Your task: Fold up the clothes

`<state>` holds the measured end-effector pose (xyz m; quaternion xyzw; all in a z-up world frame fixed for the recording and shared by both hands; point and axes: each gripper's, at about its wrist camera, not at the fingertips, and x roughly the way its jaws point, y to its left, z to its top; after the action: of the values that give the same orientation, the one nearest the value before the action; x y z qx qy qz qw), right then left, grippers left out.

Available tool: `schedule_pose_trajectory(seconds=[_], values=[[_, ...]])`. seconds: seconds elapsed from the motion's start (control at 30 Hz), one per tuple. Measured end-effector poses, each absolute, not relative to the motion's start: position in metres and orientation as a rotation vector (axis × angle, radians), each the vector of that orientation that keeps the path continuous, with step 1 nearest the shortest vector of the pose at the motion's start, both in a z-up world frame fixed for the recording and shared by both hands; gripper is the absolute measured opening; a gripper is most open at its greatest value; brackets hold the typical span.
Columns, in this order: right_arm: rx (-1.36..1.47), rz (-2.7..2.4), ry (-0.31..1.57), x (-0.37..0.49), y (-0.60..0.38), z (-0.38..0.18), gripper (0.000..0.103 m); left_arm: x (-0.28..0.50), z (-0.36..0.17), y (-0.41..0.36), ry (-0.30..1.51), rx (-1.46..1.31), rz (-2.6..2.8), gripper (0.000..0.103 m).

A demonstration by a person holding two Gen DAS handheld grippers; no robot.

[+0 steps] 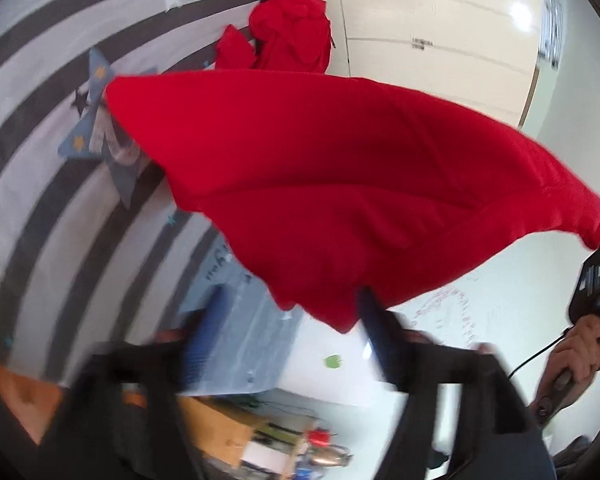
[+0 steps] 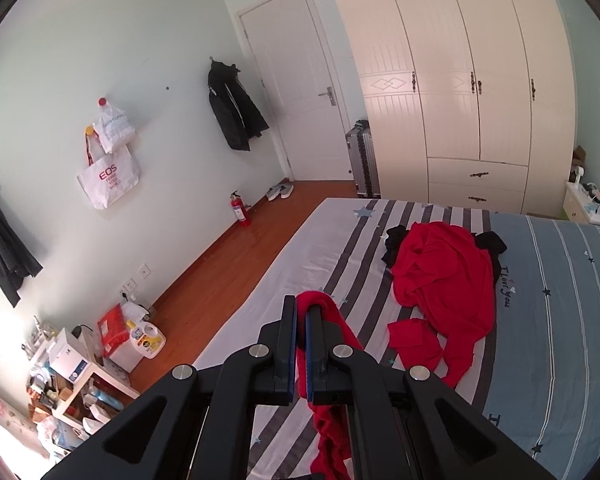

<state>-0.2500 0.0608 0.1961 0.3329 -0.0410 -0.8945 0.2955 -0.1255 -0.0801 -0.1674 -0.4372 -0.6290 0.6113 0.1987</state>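
The red garment (image 1: 340, 184) in the middle of the left wrist frame is soft, matt cloth, as is the striped bedsheet (image 2: 284, 280) at the lower centre of the right wrist frame. The right gripper (image 2: 301, 312) is matt black plastic with shiny metal bolts and blue pads. The wardrobe (image 2: 460, 80) at the upper right is glossy, the floor (image 2: 236, 256) polished wood.
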Motion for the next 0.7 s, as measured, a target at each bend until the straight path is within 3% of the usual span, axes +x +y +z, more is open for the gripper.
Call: schedule_pose_trajectory(seconds=[0.3,0.37,0.43,0.5,0.53,0.7], values=[[0.882,-2.366,-0.103,-0.246,0.057,0.195,0.003,-0.135,-0.175,-0.067,-1.823,-1.118,1.637,0.070],[0.883,-2.364,-0.097,-0.246,0.056,0.195,0.003,-0.138,-0.172,-0.067,-1.811,-1.068,1.666,0.059],[0.884,-2.362,-0.094,-0.246,0.056,0.194,0.003,-0.143,-0.166,-0.068,-1.765,-1.039,1.693,0.026],[0.884,-2.361,-0.097,-0.246,0.057,0.194,0.003,-0.146,-0.160,-0.068,-1.717,-1.022,1.717,0.009],[0.882,-2.362,-0.100,-0.246,0.057,0.194,0.003,-0.147,-0.155,-0.069,-1.691,-1.012,1.743,0.005],[0.873,-2.376,-0.108,-0.246,0.061,0.195,0.003,-0.146,-0.131,-0.086,-1.611,-0.995,1.878,0.003]])
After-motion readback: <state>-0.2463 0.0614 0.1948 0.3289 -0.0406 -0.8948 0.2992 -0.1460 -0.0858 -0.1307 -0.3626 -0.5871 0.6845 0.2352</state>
